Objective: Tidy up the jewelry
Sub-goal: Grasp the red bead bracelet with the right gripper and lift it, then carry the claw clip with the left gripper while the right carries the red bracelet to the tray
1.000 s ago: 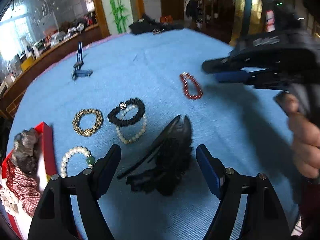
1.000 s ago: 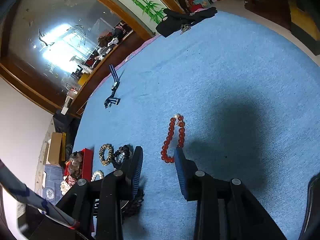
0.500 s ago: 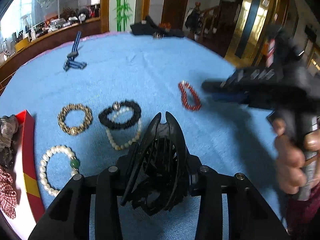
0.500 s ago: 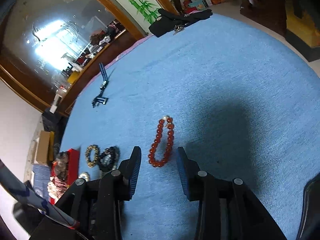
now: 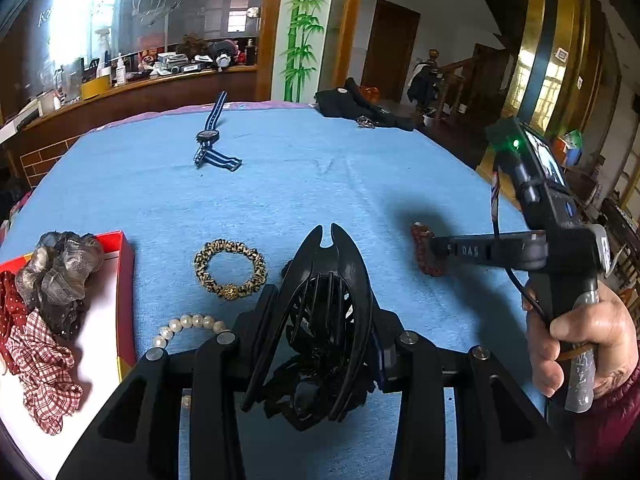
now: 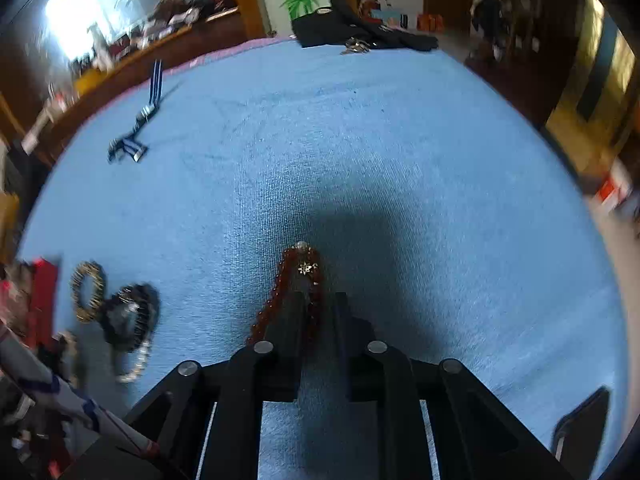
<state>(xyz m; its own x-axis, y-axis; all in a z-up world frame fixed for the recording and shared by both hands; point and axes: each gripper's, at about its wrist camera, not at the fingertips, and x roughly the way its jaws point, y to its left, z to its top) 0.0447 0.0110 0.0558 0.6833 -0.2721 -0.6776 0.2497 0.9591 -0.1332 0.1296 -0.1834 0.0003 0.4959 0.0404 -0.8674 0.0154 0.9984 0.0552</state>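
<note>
Left wrist view: the left gripper (image 5: 324,320) is clenched around one black hair claw (image 5: 326,304), held above the blue surface (image 5: 320,184). Only here do the red box (image 5: 124,280) with its scrunchies, one leopard-print bracelet (image 5: 230,268) and one pearl bracelet (image 5: 188,326) show sharply, and the right hand (image 5: 580,344) on its handle.

Right wrist view: the right gripper (image 6: 318,308) is clamped on one red bead bracelet (image 6: 294,284), whose star charm shows only here, resting on the surface. One striped watch (image 6: 134,136) lies well apart; a black bracelet (image 6: 130,316) is blurred.
</note>
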